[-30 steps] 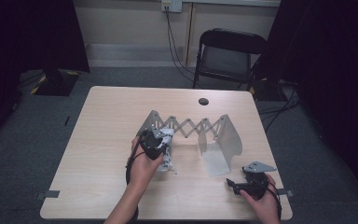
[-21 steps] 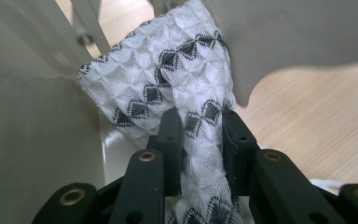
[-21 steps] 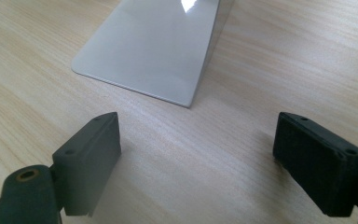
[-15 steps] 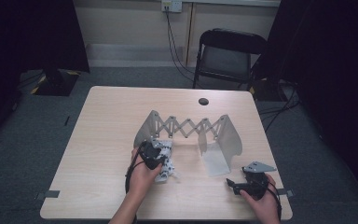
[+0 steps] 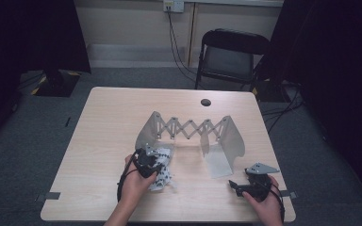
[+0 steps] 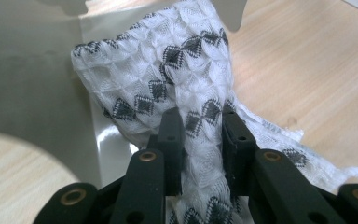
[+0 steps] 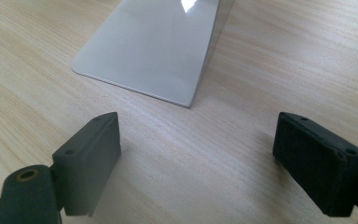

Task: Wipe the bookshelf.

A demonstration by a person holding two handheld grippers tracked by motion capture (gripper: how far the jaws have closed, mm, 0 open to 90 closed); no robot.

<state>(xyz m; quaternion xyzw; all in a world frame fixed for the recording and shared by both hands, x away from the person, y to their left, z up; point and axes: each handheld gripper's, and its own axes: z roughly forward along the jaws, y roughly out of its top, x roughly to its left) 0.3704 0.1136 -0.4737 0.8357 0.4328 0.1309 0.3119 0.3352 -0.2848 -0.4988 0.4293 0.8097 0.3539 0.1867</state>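
Left tongs (image 6: 200,135) clamped on patterned cloth (image 6: 168,70) beside folding rack (image 5: 188,129), right tongs (image 7: 200,158) wide open, empty

One wooden bench (image 5: 108,122) stands in the room, and one black folding chair (image 5: 228,56) sits behind it. On the bench there is one white expanding rack (image 5: 188,129) with two curved end plates joined by one scissor lattice. One white cloth (image 6: 168,70) with black diamond patterning lies at it. Two grippers are in play, the left gripper (image 5: 152,157) and the right gripper (image 5: 238,186), each with two black jaws. One dark round spot (image 5: 206,102) marks the bench top, and one wall socket (image 5: 173,4) shows behind.
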